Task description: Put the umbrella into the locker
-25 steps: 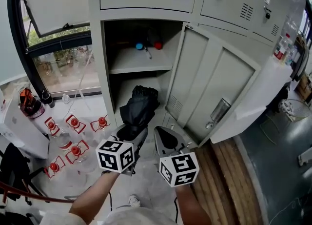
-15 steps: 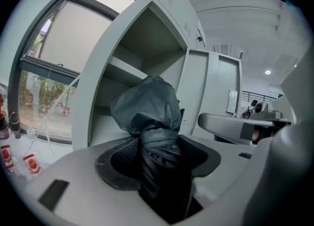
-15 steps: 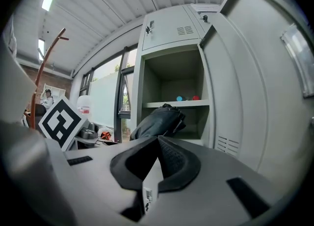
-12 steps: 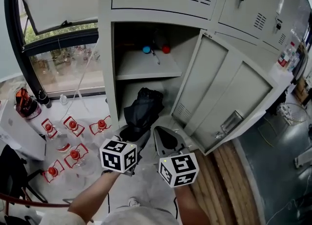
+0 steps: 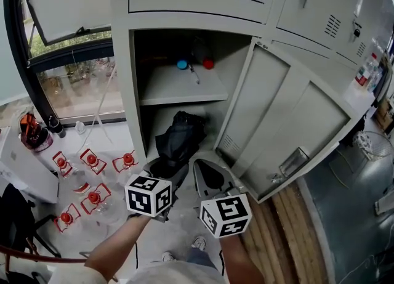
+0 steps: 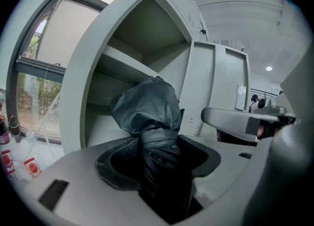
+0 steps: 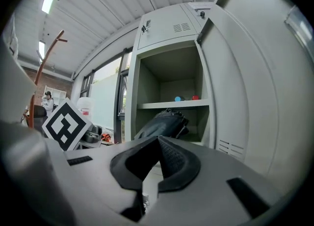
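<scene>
A folded black umbrella point(image 5: 178, 136) sticks out ahead of my left gripper point(image 5: 162, 169), which is shut on its lower part. In the left gripper view the umbrella point(image 6: 148, 111) fills the space between the pads, and its bunched top points at the open locker point(image 6: 122, 73). The umbrella's top lies in front of the lower compartment point(image 5: 161, 118), under the shelf point(image 5: 178, 89). My right gripper point(image 5: 212, 178) is beside the left one, its pads meeting at the tips with nothing between them. Its own view shows the umbrella point(image 7: 164, 121) ahead at the locker's mouth.
The locker door point(image 5: 277, 122) hangs open to the right. Small blue point(image 5: 182, 64) and red point(image 5: 209, 64) items sit on the shelf. Several red-capped bottles point(image 5: 92, 161) stand on the floor at the left, below a window point(image 5: 74, 85). Wooden planks point(image 5: 289, 227) lie at the right.
Both grippers have drifted a little toward the locker, and the left one still holds the umbrella. The right gripper's jaws stand as before.
</scene>
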Demonstrator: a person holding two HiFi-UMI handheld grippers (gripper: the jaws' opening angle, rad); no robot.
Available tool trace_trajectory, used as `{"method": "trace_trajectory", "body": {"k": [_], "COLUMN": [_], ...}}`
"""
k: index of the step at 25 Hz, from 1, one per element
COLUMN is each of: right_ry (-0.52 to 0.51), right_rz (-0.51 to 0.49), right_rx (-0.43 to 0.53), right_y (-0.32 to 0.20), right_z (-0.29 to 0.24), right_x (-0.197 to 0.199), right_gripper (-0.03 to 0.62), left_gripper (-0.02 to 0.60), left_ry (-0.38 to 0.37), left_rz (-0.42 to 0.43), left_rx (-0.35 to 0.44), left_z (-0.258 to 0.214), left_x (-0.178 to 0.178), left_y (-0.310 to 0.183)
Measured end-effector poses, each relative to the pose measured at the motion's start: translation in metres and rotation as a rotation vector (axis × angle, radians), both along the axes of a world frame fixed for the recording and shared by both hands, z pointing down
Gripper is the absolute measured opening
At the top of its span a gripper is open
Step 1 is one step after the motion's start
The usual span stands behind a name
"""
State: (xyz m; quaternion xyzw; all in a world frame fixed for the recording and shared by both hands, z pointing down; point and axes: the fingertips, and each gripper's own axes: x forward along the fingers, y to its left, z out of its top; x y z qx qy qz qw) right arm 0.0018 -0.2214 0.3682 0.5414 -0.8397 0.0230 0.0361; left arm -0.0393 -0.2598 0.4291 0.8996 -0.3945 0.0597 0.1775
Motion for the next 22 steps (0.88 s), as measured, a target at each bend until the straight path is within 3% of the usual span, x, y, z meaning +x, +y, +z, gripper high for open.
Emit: {"method": "trace_trajectory", "body": {"k": [22], "right_ry": [-0.097], "right_rz": [-0.178], "right_rx": [0.011], "right_y": [-0.065], "right_z": [-0.008], "right_x": [0.022], "right_gripper": [0.003], "left_gripper": [0.252], "left_ry": [-0.076], "left_rz": [-0.139], "left_rx": [0.003], "left_z": [-0.001], "left_x": [0.027], "left_y": [-0.061]}}
